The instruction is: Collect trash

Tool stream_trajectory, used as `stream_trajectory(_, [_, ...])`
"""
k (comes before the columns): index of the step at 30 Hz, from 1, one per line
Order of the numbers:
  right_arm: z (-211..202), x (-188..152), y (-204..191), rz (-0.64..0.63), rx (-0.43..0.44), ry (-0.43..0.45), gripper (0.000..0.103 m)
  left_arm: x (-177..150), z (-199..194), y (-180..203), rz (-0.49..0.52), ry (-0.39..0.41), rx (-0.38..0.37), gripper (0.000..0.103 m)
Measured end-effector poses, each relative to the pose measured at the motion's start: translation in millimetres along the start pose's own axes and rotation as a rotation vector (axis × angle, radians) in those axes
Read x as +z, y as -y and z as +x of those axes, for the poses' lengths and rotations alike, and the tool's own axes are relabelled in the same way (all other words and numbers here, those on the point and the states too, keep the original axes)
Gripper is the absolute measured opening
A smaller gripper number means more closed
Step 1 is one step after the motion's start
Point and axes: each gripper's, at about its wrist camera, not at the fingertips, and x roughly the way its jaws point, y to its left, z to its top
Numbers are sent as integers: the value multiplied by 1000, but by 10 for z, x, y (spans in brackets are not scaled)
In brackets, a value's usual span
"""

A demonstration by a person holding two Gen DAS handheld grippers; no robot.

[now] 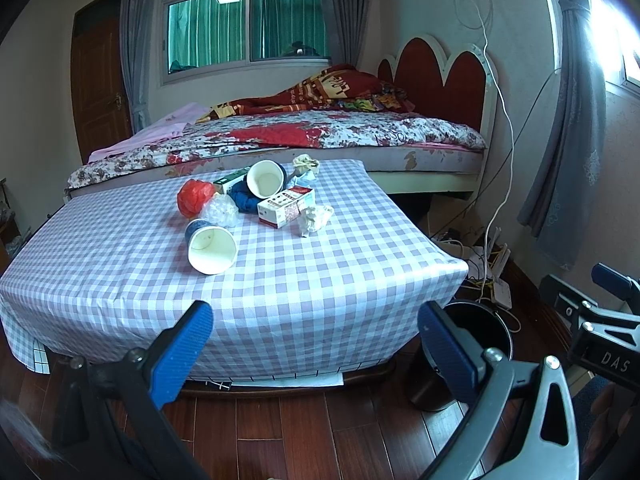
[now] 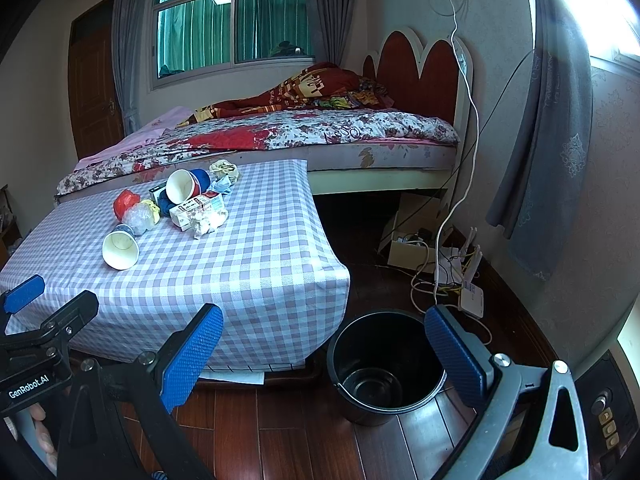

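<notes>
A bedroom seen from 2 handheld grippers held low over a wooden floor. The left gripper (image 1: 316, 344) hides part of the black bin (image 1: 484, 320) in its own view; only the bin's rim shows behind its right finger. Small print on the white and red box (image 1: 284, 208) is too small to read.

Both grippers stand wide apart and hold nothing. The right gripper (image 2: 324, 352) frames the black bin (image 2: 384, 364), which sits on the floor just beside the table corner.

The trash lies well ahead on the checked tablecloth (image 1: 320, 280): 2 tipped paper cups (image 1: 211, 245), a red plastic bag (image 1: 195, 197), a clear wrapper (image 1: 220, 210), crumpled tissue (image 1: 316, 219). A bed (image 1: 360, 132) stands behind the table.
</notes>
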Motion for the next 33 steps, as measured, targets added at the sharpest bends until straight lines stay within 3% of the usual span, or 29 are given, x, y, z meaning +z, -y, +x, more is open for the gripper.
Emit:
stream_trajectory(14, [20,-43,-16,-3,-1,-10,102,-43,16,-28,-3,-4,-2,102])
stream_trajectory(19, [140,-26,-60,3,36,-28,102,19,72,-86,-4,20,21,102])
stream_trajectory(29, [891,208,-508,-87,146,-78,102,153,564,-608,-47,-7,161,102])
stream_trajectory(33, [1318,300,-759,-145,129,-87,102,199,816,-853,-92,-10,195,102])
